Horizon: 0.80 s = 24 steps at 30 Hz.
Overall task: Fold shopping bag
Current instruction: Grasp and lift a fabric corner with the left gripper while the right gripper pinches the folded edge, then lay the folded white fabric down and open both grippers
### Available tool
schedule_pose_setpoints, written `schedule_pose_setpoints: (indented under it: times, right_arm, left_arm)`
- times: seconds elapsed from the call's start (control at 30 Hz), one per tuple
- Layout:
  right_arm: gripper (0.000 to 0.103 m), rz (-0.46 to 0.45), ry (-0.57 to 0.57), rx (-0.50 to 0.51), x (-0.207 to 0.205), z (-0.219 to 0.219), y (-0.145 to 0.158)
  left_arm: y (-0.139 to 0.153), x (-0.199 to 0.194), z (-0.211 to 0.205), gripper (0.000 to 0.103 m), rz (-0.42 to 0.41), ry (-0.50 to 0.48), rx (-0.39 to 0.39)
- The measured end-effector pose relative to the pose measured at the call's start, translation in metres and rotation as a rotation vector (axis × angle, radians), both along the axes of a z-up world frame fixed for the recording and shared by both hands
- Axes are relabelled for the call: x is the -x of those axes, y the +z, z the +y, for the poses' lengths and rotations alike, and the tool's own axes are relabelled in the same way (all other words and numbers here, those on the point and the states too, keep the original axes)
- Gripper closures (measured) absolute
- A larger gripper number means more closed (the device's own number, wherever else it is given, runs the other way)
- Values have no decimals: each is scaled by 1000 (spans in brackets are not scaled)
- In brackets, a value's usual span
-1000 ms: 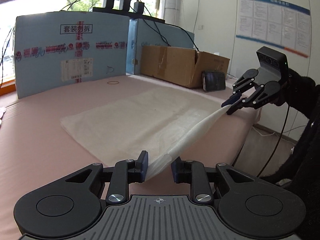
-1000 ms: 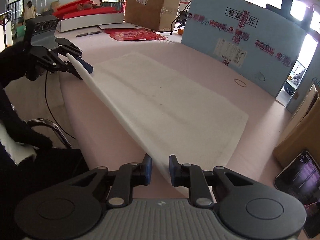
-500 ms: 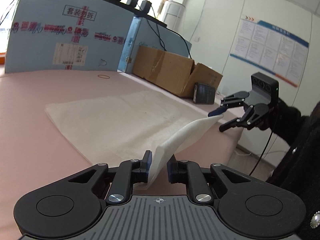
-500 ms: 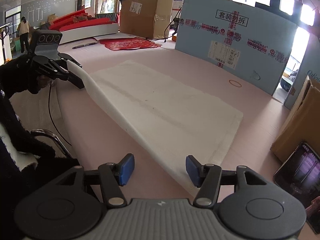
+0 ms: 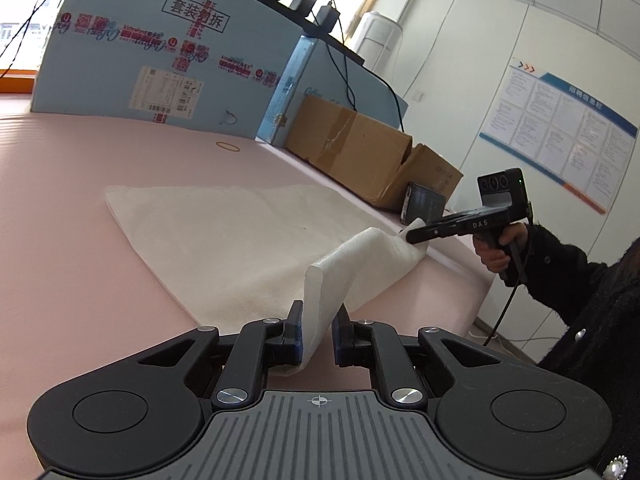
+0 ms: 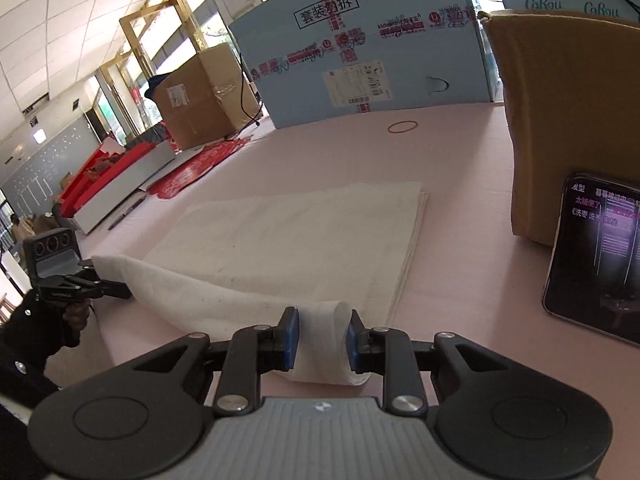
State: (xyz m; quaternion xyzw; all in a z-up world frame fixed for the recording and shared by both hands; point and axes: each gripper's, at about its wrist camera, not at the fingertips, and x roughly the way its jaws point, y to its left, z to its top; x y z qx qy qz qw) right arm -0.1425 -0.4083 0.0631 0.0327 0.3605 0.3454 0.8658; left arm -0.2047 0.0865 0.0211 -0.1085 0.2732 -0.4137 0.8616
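The white fabric shopping bag [image 5: 240, 236] lies flat on the pink table, its near edge lifted into a loose roll; it also shows in the right wrist view [image 6: 288, 236]. My left gripper [image 5: 317, 330] has its jaws slightly apart with the bag's near corner between them, against the left pad. My right gripper [image 6: 322, 338] straddles the other near corner with its jaws apart and a gap on both sides of the cloth. Each gripper shows in the other's view: the right gripper [image 5: 412, 236] at the bag's far corner, the left gripper [image 6: 116, 290] at the left.
A large blue foam board [image 5: 160, 64] stands at the back of the table. A brown cardboard box [image 5: 368, 156] and a lit phone [image 6: 596, 252] leaning on it stand to the right. A rubber band [image 6: 403, 126] lies behind the bag. Red items [image 6: 120, 172] lie far left.
The right gripper opened and let go of the bag's edge, then came back around the corner. The taut edge went slack and now curls up. Both grippers moved forward over the table.
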Motion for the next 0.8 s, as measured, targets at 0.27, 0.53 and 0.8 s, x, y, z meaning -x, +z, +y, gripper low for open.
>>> schedule_pose_setpoints:
  times: [0.27,0.53,0.8]
  right_arm:
    - [71,-354,-112,342,59,57,-10]
    - [79,-357,-169,337,60,61,-12]
    - [80,-378,-205,311,64,60,-16]
  left_arm:
    - [22,28,-24,46,-85,259,-156]
    - [62,71,-87,26,-553,357,-364]
    - [29,46,-154,78,-513,208,-556]
